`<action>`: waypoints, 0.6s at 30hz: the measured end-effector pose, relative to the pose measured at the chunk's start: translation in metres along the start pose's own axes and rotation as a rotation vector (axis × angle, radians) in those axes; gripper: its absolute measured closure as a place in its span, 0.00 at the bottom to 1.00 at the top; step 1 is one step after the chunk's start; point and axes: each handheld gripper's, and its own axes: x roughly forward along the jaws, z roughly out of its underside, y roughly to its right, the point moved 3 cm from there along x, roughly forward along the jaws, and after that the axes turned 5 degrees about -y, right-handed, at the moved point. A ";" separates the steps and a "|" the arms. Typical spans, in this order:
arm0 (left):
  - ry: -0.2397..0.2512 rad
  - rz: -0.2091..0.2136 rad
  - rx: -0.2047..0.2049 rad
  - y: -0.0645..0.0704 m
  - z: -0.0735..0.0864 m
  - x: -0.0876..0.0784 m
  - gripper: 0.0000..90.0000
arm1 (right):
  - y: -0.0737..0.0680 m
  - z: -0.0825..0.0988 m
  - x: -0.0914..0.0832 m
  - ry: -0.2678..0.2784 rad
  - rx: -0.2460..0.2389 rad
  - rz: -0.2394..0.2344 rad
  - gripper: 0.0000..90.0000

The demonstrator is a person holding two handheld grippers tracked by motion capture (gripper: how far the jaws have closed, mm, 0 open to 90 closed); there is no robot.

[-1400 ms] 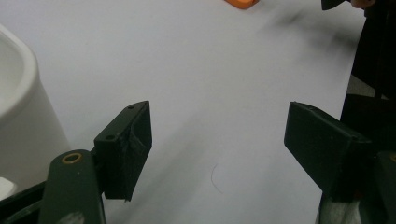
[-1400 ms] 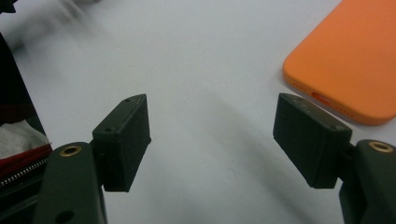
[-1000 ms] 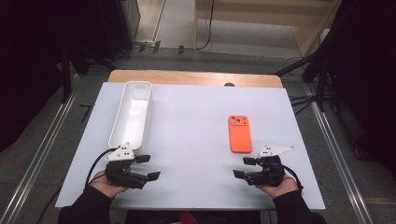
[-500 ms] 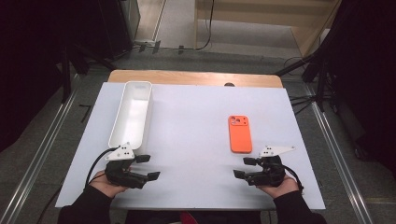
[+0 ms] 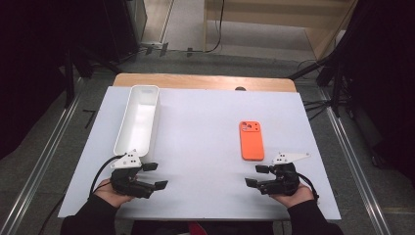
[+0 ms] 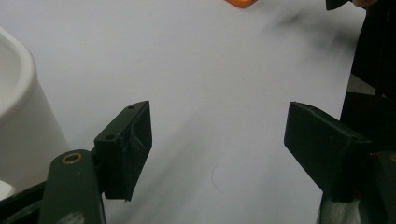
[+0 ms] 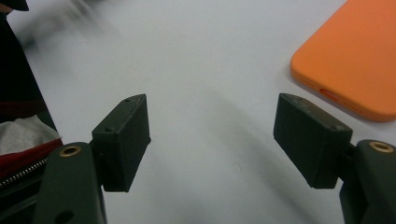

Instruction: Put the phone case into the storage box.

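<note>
An orange phone [image 5: 251, 140] lies flat on the white table top [image 5: 205, 127], right of centre. A long white tray [image 5: 138, 119] stands empty along the left side. My left gripper [image 5: 155, 176] rests near the front edge just below the tray, open, jaws pointing right, nothing between them. My right gripper [image 5: 256, 176] rests near the front edge just below the phone, open, jaws pointing left. In the left gripper view the tray's wall [image 6: 23, 126] rises at the left and the gripper [image 6: 217, 144] stands over bare table. In the right gripper view the phone's end [image 7: 355, 65] lies at the upper right of the gripper [image 7: 212, 140].
A wooden strip [image 5: 205, 82] borders the table's far edge. Metal rails [image 5: 44, 161] run along the floor on both sides. Dark stands and cables [image 5: 337, 73] sit beyond the right rear corner. A wooden frame [image 5: 274, 24] stands behind the table.
</note>
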 end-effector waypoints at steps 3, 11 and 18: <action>0.001 0.001 -0.001 0.000 0.000 0.000 0.27 | 0.002 -0.002 -0.006 0.007 0.003 0.007 0.29; 0.001 0.003 0.000 0.000 0.000 0.000 0.27 | 0.003 -0.010 -0.012 0.004 -0.003 0.025 0.29; 0.000 0.009 0.005 0.000 0.000 0.001 0.27 | 0.004 -0.019 -0.015 0.009 -0.005 0.038 0.29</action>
